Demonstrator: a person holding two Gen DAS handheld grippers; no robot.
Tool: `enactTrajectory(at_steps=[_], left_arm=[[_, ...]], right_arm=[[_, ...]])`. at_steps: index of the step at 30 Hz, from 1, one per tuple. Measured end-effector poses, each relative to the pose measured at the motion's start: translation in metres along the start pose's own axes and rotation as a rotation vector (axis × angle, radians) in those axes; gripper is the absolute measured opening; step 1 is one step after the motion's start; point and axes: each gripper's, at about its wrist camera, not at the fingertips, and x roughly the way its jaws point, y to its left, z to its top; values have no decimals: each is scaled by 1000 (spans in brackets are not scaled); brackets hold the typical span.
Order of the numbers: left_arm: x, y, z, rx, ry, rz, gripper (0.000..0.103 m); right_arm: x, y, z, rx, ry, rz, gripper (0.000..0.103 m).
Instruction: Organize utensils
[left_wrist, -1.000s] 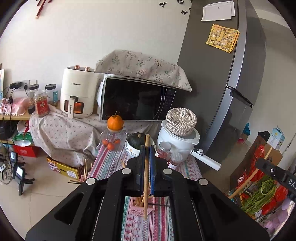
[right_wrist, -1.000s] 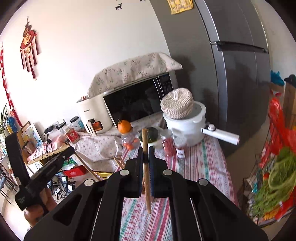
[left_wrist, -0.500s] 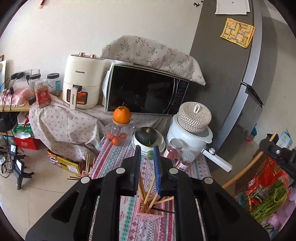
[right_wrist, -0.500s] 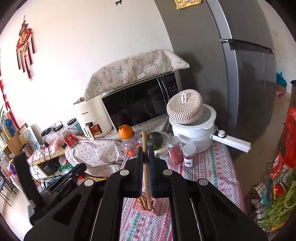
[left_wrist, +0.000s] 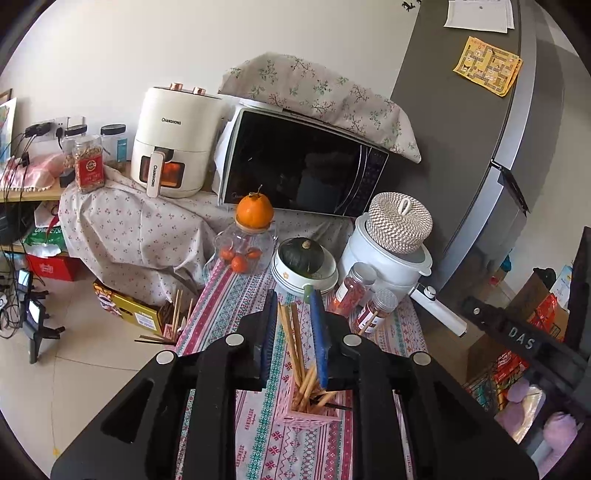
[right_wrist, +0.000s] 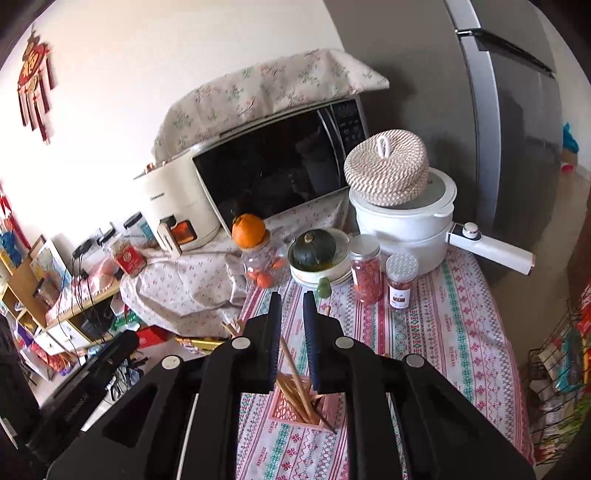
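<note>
Left wrist view reads "CHANGHONG" on the cream air fryer (left_wrist: 173, 142).

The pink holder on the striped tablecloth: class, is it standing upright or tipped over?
Upright. The pink holder stands on its base on the tablecloth, its open top facing up, with chopsticks leaning inside it.

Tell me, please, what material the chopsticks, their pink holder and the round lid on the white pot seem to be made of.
Chopsticks: probably wood or bamboo, with a matt tan surface. Pink holder: likely moulded plastic, with a regular lattice of openings in its walls. Round lid: looks woven from rope or straw, with coiled ridges and a small loop on top.
</note>
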Motion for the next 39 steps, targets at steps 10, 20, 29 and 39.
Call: enactTrajectory(at_steps=[10,20,29,39], left_arm=[[-41,-26,-21,47,-54,6,43],[-71,-52,-67,119,-72,71,65],[-81,-56,-112,146,-75,127,79],[-71,-59,-165,161,-113,200,96]], right_arm=[[-47,11,-22,-100,-27,-83,37],[-82,0,-71,-111,5,-141,55],[-96,-27,-120,-98,0,-274,63],[-104,-54,-171,-82,-83,-472,89]])
